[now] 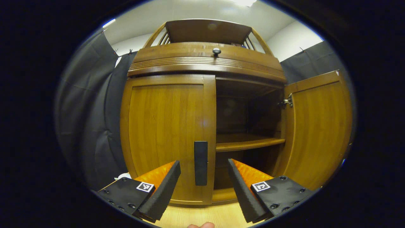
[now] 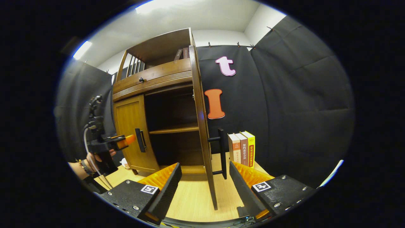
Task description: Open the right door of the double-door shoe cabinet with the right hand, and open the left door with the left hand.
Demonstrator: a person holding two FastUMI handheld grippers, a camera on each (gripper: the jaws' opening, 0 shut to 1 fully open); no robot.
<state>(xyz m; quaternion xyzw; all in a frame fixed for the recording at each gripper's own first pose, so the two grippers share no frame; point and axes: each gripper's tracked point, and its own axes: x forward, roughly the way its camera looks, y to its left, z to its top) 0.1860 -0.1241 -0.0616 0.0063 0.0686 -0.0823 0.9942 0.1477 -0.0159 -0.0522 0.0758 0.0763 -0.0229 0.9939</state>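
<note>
Fingers of my left gripper [image 1: 204, 175] spread wide, the closed left door [image 1: 167, 136] handle [image 1: 201, 163] just ahead between them; my right gripper [image 2: 205, 180] gapes too, straddling the open right door [image 2: 202, 126] edge.

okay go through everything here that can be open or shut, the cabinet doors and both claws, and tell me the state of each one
Right door: swung open, edge toward the right gripper view.
Left door: closed.
Left door handle: ungrasped, between the left claw's fingers.
Left claw: open.
Right claw: open, holding nothing.
Books: upright beside the cabinet.
</note>
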